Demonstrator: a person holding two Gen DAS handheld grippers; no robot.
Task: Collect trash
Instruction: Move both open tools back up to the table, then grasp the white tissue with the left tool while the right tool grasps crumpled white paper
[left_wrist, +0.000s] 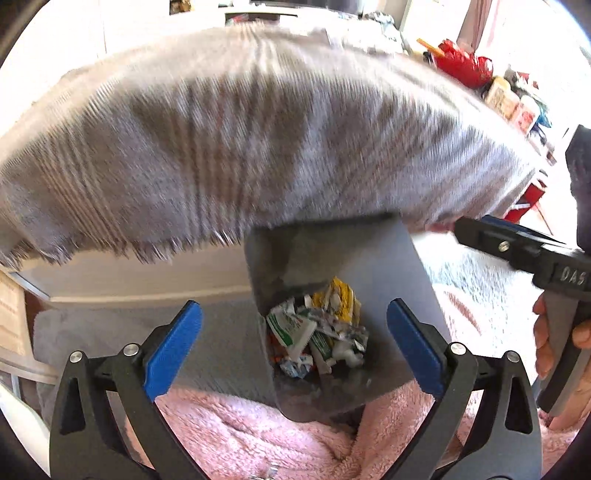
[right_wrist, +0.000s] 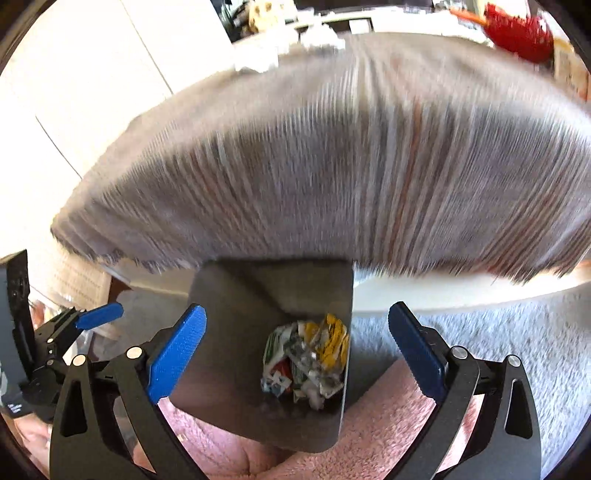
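Hovering Over a Bin of Crumpled Wrappers

Spreading widest ahead of both claws is a grey striped blanket (left_wrist: 229, 140), blurred, draped over a raised surface beyond the fingertips. Below the claws lies a pink fleece throw (left_wrist: 258, 435), with pale carpet (right_wrist: 498, 332) farther out to the right.

Directly ahead of the left gripper (left_wrist: 295, 347), between its blue pads, stands a grey bin (left_wrist: 369, 258), its mouth tilted toward the cameras. The right gripper (right_wrist: 297, 354) frames the same bin (right_wrist: 240, 325) slightly left of centre. Both claws stand wide apart and hold nothing.

Inside the bin, low against its far wall, sits the trash (left_wrist: 321, 332): crumpled wrappers in green, white and yellow (right_wrist: 306, 362). These look feather-light, soft and crinkly, likely slick foil or plastic, so they would crush freely and may slip. A pinch across a bunched fold seems the safest hold; the bin itself appears stiff, best gripped at its rim.
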